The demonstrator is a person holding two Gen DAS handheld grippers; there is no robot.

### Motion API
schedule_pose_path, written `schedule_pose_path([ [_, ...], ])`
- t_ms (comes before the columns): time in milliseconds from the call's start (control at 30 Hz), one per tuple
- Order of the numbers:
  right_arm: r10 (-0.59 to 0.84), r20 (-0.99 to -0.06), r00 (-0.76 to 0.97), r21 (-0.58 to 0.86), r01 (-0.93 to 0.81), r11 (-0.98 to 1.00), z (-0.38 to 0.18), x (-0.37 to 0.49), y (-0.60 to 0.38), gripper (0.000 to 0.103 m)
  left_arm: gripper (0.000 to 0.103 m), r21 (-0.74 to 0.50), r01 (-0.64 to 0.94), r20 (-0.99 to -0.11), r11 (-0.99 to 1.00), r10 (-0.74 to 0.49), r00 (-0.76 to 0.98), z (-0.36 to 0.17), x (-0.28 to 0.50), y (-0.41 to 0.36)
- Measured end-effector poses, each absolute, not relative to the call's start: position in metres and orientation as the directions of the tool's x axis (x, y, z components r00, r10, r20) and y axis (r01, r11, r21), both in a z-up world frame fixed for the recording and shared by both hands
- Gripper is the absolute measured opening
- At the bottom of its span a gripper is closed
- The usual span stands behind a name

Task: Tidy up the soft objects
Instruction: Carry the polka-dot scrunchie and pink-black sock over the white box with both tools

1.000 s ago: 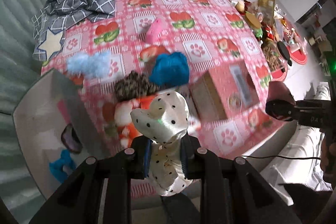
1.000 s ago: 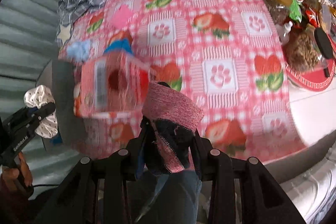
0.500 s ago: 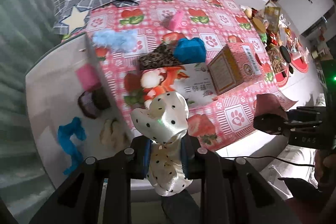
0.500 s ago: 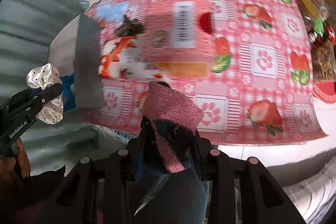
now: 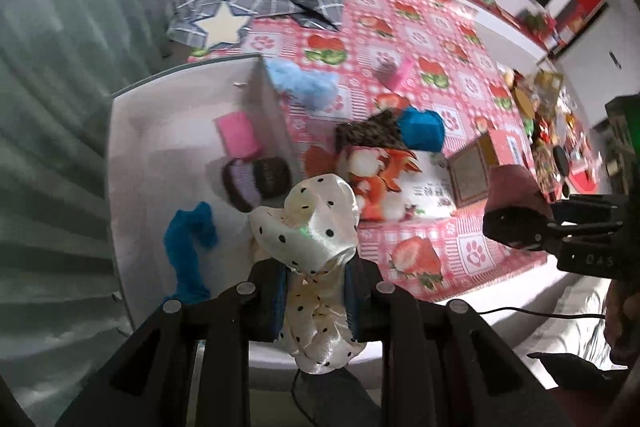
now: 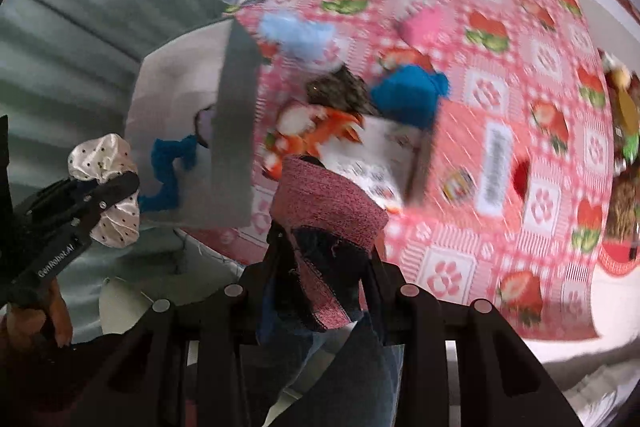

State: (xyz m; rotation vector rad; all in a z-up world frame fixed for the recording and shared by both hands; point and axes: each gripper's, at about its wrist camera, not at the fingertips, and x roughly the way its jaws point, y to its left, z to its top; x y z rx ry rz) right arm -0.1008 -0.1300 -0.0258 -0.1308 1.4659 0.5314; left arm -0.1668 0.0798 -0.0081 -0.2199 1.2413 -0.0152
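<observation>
Pinching a cream satin scrunchie with black polka dots (image 5: 308,227), the left gripper (image 5: 318,291) is pointing steeply down over the near edge of a white open-topped box (image 5: 132,155), its jaws pressed tight on the fabric so the scrunchie is bulging out above and below them. Inside the box, a pink folded cloth (image 5: 238,133) is lying toward the far side, a dark knitted item with a lilac band (image 5: 256,181) is sitting in the middle next to the right wall, and a blue sock (image 5: 190,247) is trailing along the near left floor.

Over on the right, the right gripper (image 6: 322,267) is clamping a pink-and-navy knitted sock (image 6: 326,211) between its jaws, the pink cuff standing up above them; from the left wrist view it is hanging at the right edge above the strawberry-and-paw-print tablecloth (image 5: 432,39).

On that cloth, just right of the box, a pale blue fluffy item (image 5: 304,85) is lying beside the wall, with a leopard-print piece (image 5: 370,135), a bright blue knitted item (image 5: 422,129) and an orange-and-white printed pouch (image 5: 380,183) bunched together. A pink cardboard carton (image 5: 486,163) is standing open to their right. A grey checked blanket with a white star (image 5: 256,3) is crumpled at the far left corner.
</observation>
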Motion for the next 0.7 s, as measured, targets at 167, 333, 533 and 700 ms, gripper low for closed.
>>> schedule_pose_path([
  [167, 0.272, -0.962, 0.009, 0.234, -0.486, 0.842, -0.015, -0.093, -0.094, 0.038, 0.026, -0.177, -0.18, -0.932, 0.968, -0.106, 0.347, -0.005, -0.171, 0.104],
  [333, 0.27, -0.963, -0.008, 0.228, -0.558, 0.798, -0.011, -0.09, -0.057, 0.038, 0.026, -0.181, -0.245, -0.931, 0.953, -0.085, 0.354, -0.007, -0.177, 0.125],
  [533, 0.269, -0.962, -0.034, 0.23, -0.627, 0.744, -0.011, -0.093, -0.023, 0.038, 0.026, -0.178, -0.309, -0.933, 0.935, -0.061, 0.353, -0.009, -0.185, 0.144],
  [700, 0.272, -0.961, -0.052, 0.236, -0.665, 0.709, -0.009, -0.096, 0.0, 0.038, 0.026, -0.175, -0.333, -0.935, 0.926, -0.051, 0.351, -0.012, -0.189, 0.151],
])
